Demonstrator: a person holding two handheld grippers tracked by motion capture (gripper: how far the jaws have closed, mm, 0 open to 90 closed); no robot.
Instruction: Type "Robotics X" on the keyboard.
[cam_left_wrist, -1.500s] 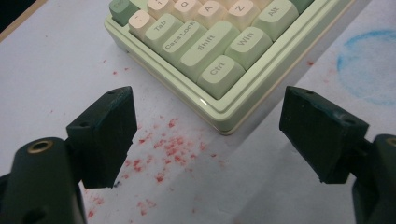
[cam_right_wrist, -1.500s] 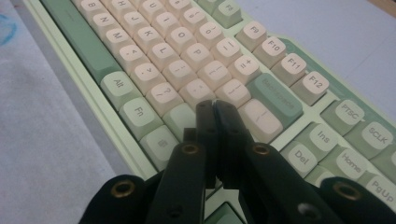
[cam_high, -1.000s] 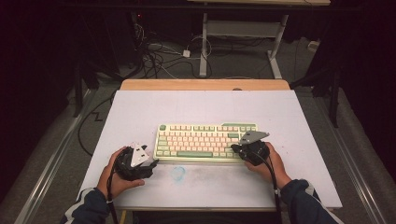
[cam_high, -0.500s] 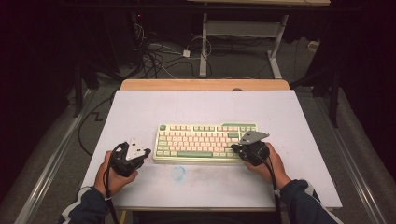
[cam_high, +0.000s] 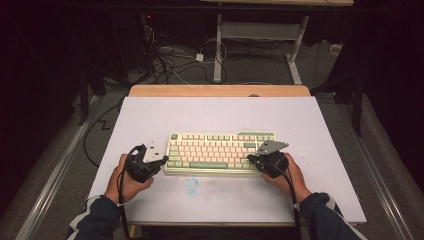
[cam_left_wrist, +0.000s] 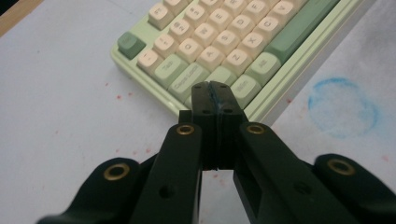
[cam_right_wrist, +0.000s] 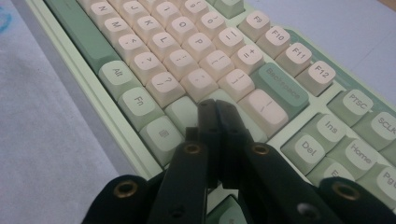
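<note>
With both sets of jaws pressed fully together on nothing, the left gripper (cam_high: 161, 161) and right gripper (cam_high: 251, 158) likely serve as key-pressing tips. The keyboard (cam_high: 220, 152) lies centre frame, one gripper at each lower corner.

Matt plastic keyboard (cam_high: 220, 151), smooth white table (cam_high: 220, 112)
</note>
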